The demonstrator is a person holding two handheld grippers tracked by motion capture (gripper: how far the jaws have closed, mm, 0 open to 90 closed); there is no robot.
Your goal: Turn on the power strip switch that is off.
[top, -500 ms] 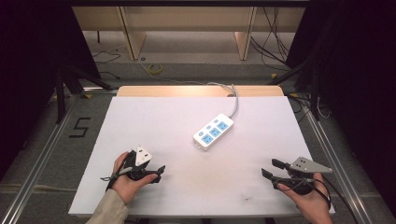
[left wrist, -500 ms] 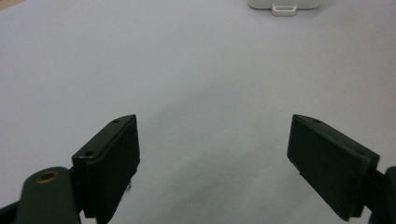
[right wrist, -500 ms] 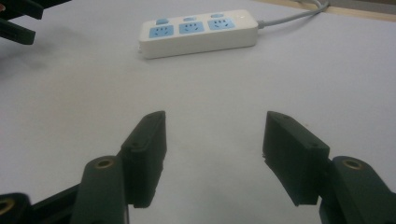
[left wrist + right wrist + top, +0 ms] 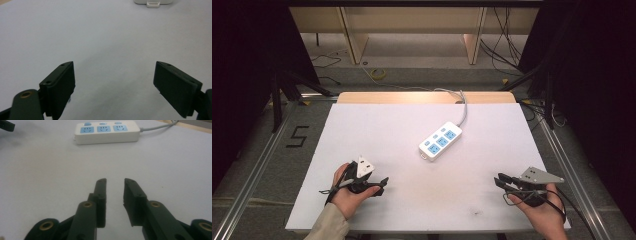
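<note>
A white power strip (image 4: 441, 141) with blue sockets lies at an angle near the middle of the white table sheet (image 4: 382, 125). Its grey cable (image 4: 463, 107) runs off the back edge. My left gripper (image 4: 382, 186) rests at the front left in a hand and points right. In the left gripper view (image 4: 115, 75) its jaws stand wide apart with nothing between them, and the strip's end (image 4: 153, 2) shows far ahead. My right gripper (image 4: 498, 181) sits at the front right, pointing left. Its jaws (image 4: 115, 181) keep a narrow empty gap, with the strip (image 4: 107, 131) beyond.
Metal rails (image 4: 562, 155) run along both sides of the table. A wooden strip (image 4: 422, 97) borders its back edge. A "5" mark (image 4: 298, 136) is on the floor at the left. Cables and furniture legs lie behind the table.
</note>
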